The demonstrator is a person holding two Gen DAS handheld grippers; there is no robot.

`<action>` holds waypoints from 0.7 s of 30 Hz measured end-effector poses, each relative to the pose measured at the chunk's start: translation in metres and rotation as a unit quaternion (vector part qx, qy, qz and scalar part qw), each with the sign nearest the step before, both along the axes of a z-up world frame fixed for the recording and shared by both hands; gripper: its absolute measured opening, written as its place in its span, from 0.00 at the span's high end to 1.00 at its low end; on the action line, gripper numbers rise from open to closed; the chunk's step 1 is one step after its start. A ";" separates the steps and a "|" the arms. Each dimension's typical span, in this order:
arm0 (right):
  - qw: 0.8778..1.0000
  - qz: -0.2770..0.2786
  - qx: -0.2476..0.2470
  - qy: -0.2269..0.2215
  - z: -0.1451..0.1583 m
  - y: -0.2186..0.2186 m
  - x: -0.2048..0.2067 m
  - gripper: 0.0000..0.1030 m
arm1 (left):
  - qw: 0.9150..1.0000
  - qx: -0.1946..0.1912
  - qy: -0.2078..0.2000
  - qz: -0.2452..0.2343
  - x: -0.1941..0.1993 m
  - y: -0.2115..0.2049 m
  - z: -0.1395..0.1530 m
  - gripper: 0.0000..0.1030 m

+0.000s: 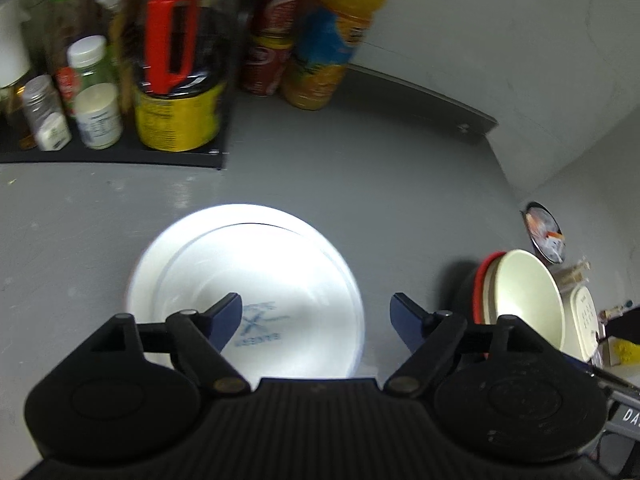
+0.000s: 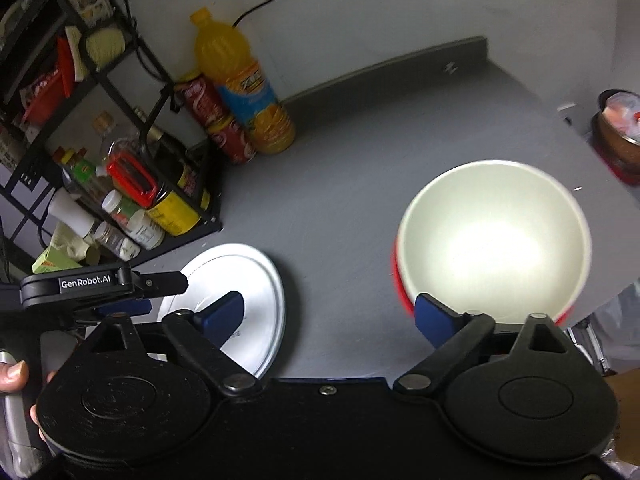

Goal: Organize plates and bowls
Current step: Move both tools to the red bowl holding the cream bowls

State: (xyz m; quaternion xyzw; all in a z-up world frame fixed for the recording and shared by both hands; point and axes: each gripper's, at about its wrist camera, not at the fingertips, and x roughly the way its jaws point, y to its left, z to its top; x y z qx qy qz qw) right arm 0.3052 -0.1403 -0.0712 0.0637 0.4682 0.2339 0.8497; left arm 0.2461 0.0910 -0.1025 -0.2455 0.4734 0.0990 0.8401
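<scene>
On the grey worktop (image 1: pixel 360 168), your stacked white plates (image 1: pixel 256 280) lie flat at 12 o'clock of your left gripper (image 1: pixel 316 312), its fingers (image 1: pixel 226 314) spread, nothing between them. Your right gripper (image 2: pixel 328 316) also hangs released; the cream bowl (image 2: pixel 494 236) nested in a red one sits at its 1 o'clock. Bottles and cans (image 2: pixel 244 92) crowd 11 o'clock by the black rack (image 2: pixel 132 184).

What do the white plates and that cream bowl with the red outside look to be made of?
White plates: probably glazed ceramic; glossy white, strong glare, a blue printed mark on the face. Cream bowl: smooth, softly shiny inside and red outside, so likely melamine or plastic, though glazed ceramic is possible.
</scene>
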 end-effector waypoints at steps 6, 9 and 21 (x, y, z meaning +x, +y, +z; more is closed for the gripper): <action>0.999 -0.031 0.003 -0.008 0.006 -0.029 0.000 0.03 | 0.999 -0.003 -0.004 -0.037 0.019 -0.031 0.002 0.18; 0.999 -0.044 0.000 -0.011 0.007 -0.043 0.002 0.02 | 0.998 -0.007 -0.008 -0.056 0.029 -0.046 0.004 0.16; 0.996 -0.091 -0.005 -0.012 0.004 -0.098 0.022 0.00 | 0.995 -0.025 0.005 -0.096 0.079 -0.099 -0.003 0.15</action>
